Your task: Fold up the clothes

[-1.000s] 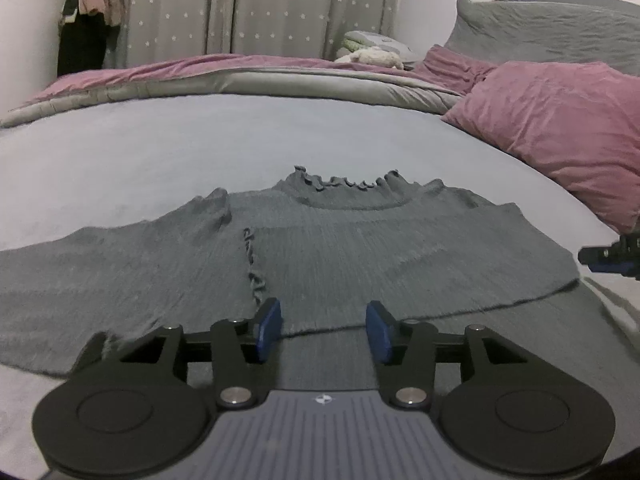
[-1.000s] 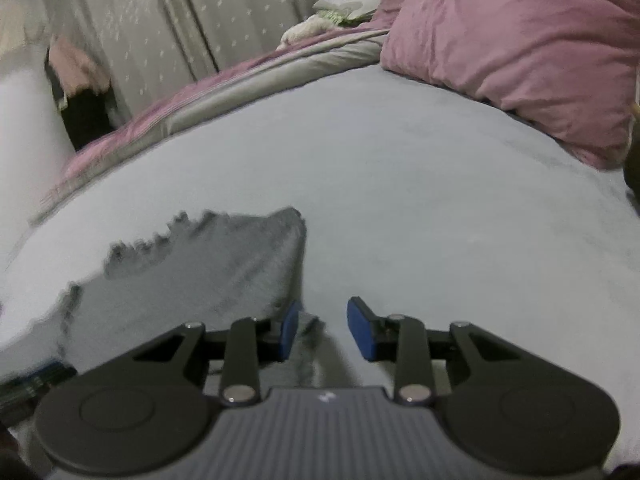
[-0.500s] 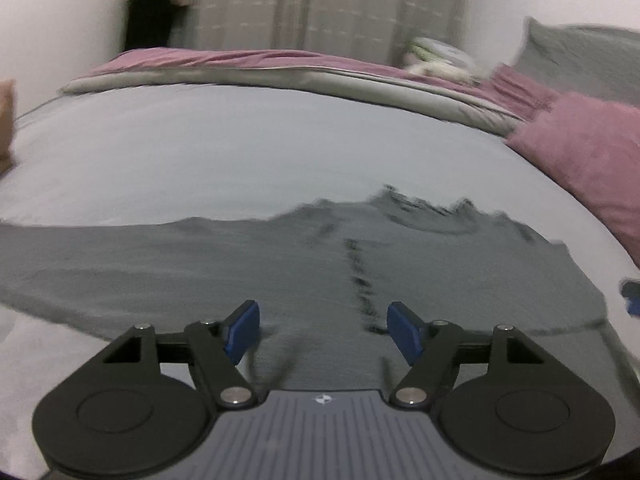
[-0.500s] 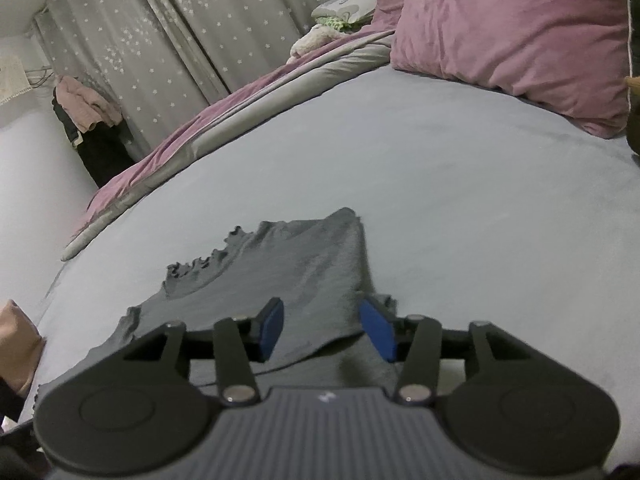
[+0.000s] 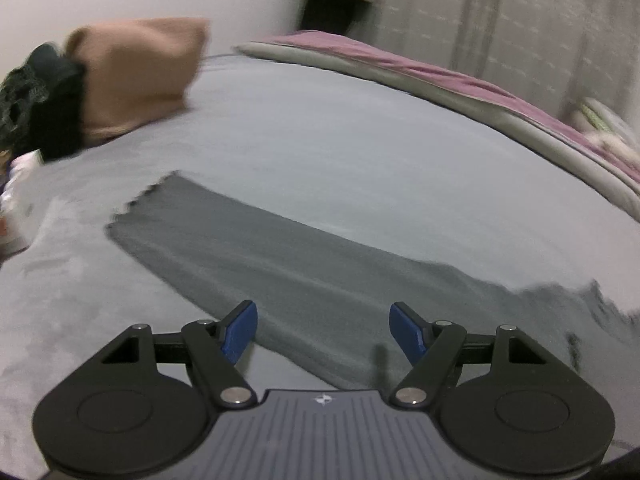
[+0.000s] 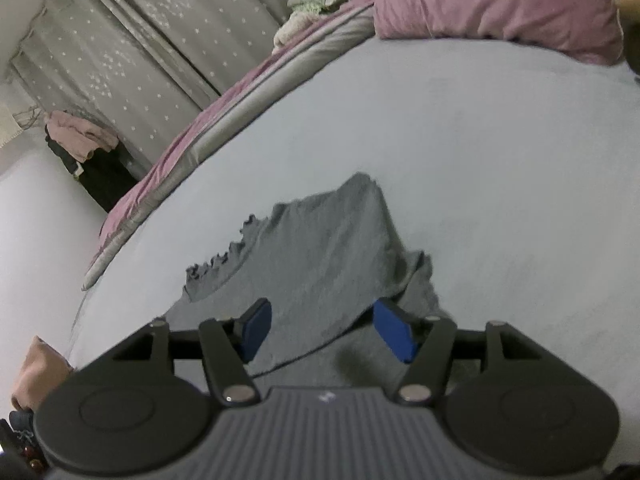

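Both claws, left gripper (image 5: 323, 333) and right gripper (image 6: 322, 330), gape empty; the grey top (image 6: 320, 248), its sleeve (image 5: 224, 240) toward 10 o'clock, probably bunches if pinched off-edge.

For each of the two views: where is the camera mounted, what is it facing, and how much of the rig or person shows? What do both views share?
Left wrist: sits on the left gripper, facing along its open fingers over the grey top's outstretched sleeve toward a tan cushion; only the gripper shows.
Right wrist: sits on the right gripper, open, facing the top's ruffled collar and folded side, a pink pillow beyond; only the gripper shows.
Shared: the grey top, grey bedspread, curtain.
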{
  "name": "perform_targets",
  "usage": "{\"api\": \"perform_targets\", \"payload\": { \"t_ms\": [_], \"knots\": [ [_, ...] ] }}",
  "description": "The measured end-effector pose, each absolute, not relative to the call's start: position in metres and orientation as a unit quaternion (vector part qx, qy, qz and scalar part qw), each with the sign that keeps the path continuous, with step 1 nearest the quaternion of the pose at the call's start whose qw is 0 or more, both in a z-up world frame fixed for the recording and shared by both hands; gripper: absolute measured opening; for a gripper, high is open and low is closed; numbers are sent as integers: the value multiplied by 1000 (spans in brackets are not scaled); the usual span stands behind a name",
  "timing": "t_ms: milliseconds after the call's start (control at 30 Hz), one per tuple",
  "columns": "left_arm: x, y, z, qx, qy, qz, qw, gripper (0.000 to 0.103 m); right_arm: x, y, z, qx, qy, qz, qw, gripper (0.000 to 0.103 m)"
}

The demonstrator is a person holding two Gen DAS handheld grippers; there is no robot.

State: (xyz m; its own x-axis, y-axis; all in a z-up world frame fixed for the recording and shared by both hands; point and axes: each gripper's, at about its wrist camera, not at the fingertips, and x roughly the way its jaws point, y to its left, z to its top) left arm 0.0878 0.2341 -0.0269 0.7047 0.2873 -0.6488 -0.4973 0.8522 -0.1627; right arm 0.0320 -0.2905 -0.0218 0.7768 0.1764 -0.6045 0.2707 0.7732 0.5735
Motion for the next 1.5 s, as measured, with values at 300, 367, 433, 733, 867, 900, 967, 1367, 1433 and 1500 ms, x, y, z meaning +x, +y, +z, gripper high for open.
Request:
{"api": "perform_targets", "payload": {
  "t_ms": [300,367,433,733,867,900,967,1367,1433,1500],
  "knots": [
    [79,289,-44,-203,285,304,886,73,35,-271,-21,318,345,-9,883,73],
    [77,295,-48,-210,274,311,886,73,35,-268,-21,315,347,-9,883,73],
    [76,300,-50,-213,263,315,887,73,36,-268,-21,317,350,-7,882,73],
    [71,307,-60,-225,217,331,890,52,36,-266,-21,318,348,-3,882,74],
    [68,311,-61,-244,205,321,892,11,37,-267,-21,321,348,1,881,74],
    [67,312,-62,-248,204,315,893,10,37,-267,-20,322,347,3,881,74],
    [66,311,-62,-253,197,307,896,3,37,-266,-19,322,347,6,881,74],
    [57,288,-27,-286,135,236,919,2,33,-266,-7,345,331,29,878,75],
    [57,280,-19,-288,127,218,924,2,32,-268,-5,348,330,31,877,75],
    [57,270,-11,-288,119,199,929,2,32,-270,-3,348,330,31,877,75]
  ]
}}
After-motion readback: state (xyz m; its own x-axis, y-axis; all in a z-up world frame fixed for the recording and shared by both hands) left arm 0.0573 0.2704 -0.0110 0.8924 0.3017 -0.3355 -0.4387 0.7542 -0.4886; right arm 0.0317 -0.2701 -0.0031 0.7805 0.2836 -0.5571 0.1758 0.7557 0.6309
